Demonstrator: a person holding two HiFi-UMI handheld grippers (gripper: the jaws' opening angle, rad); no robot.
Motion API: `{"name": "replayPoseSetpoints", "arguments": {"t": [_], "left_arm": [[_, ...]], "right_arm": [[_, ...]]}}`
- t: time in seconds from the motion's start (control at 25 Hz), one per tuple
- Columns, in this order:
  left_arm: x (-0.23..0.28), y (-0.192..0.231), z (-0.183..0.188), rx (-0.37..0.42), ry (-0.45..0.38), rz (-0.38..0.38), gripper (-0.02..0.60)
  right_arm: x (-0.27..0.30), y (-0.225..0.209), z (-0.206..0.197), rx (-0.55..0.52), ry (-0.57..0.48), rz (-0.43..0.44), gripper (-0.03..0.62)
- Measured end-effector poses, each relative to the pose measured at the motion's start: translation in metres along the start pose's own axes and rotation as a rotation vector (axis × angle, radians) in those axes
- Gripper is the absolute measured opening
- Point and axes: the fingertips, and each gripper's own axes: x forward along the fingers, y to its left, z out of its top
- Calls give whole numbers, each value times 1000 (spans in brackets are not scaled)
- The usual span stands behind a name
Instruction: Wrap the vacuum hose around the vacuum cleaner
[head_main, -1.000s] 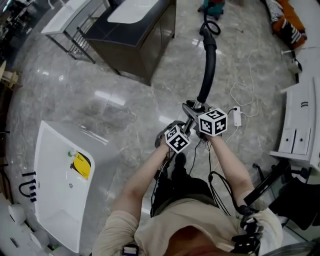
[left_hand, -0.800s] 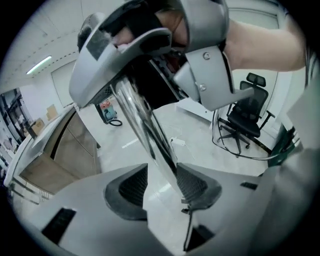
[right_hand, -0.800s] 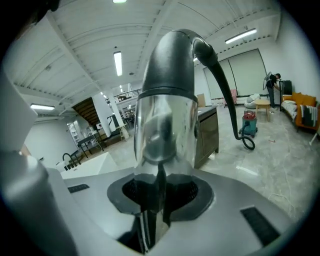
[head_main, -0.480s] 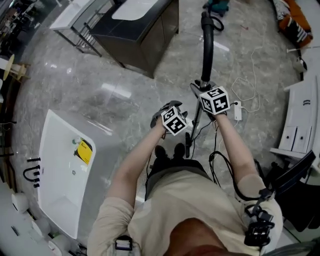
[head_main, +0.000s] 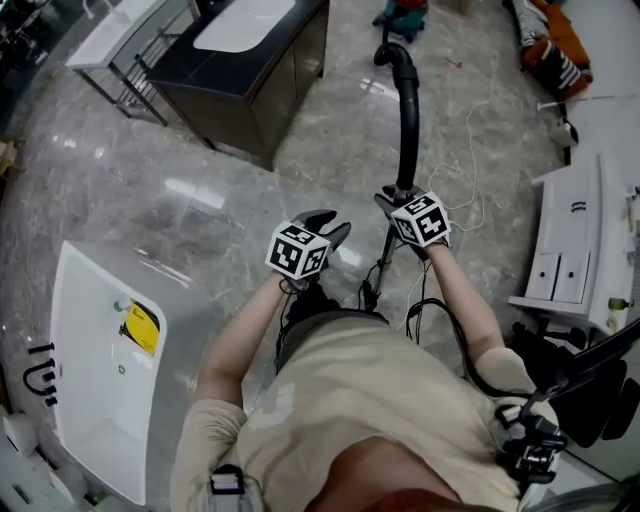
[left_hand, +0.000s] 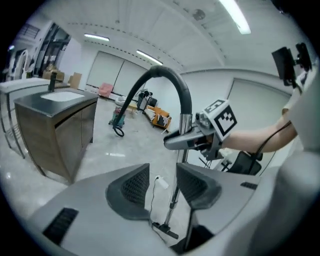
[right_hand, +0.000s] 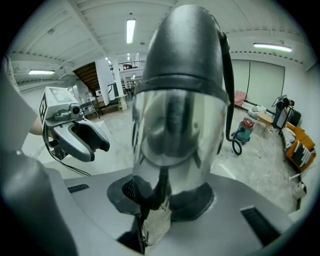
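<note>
Barely started: right gripper (head_main: 390, 203) clamped on wand (right_hand: 175, 115), left gripper (head_main: 335, 228) gaping (empty); hose (head_main: 408, 110) unwrapped, vacuum (head_main: 402, 15) far off, top centre.

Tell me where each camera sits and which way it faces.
Head view: on the head, facing steeply down; forearms, left gripper, right gripper show.
Left gripper view: on the left gripper, past its open jaws toward the right gripper.
Right gripper view: on the right gripper, facing the shiny metal vacuum tube it clamps.
Shared: all show the teal vacuum cleaner.

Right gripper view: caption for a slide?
Right tool clamped on the vacuum's chrome wand, black hose above; left tool open alongside.
</note>
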Motion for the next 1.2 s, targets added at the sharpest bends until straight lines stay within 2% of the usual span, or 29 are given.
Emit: {"name": "replayPoseSetpoints", "arguments": {"t": [0.12,0.32,0.52,0.68,0.84,0.92,1.04,1.2], "left_arm": [[-2,16,16,-62,-46,-53,167],[1,37,40,-94,-53,-166,167],[-4,69,49,-115,-30,-196,167],[-4,67,79,-131,-87,-234,167],[17,48,110,-185,-106,-377,171],[28,42,122,-186,-97,-429,231],[45,38,144,-185,-112,-466,346],[80,48,174,-216,-137,-470,356]], "right_arm": [[12,-6,-1,13,61,14,98],[28,-10,-6,38,168,5,98],[37,-5,-8,40,236,11,99],[41,-7,-13,40,285,25,100],[61,-17,-9,41,317,45,101],[73,-16,-1,33,323,65,103],[87,-13,8,6,312,109,103],[95,-30,-8,11,336,147,104]]}}
